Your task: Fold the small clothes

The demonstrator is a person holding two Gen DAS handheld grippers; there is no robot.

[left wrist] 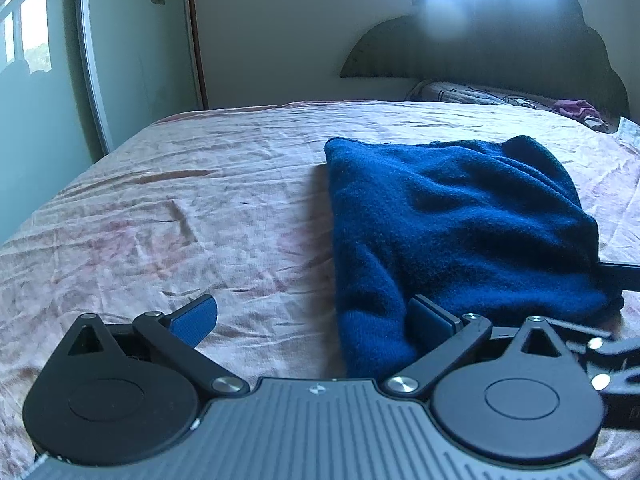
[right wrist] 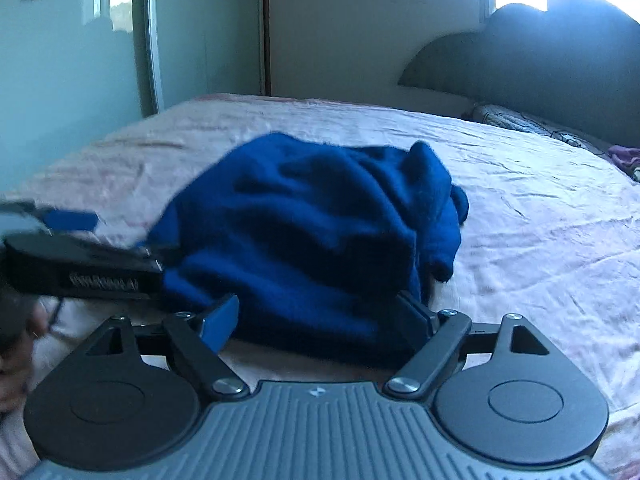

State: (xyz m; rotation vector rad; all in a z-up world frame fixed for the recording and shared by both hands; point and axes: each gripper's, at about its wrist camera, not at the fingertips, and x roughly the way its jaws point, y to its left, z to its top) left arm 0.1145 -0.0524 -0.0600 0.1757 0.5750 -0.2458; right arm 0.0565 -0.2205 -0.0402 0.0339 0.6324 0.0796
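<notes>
One blue garment (right wrist: pixel 312 232) lies on the bed (right wrist: pixel 540 220), its near edge between the right claw (right wrist: pixel 320 322), released; left claw (left wrist: pixel 314 318) released beside it.

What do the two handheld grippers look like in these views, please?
Both the left gripper and right gripper look alike: a grey ribbed body, two round black discs, black link arms with silver bolts, and blue pads on the jaws. The left gripper's side carries white lettering, too blurred to read.

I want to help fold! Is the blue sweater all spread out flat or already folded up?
Folded, roughly. The blue sweater lies on the bed as a thick, lumpy bundle with layers doubled over, not spread flat.
</notes>
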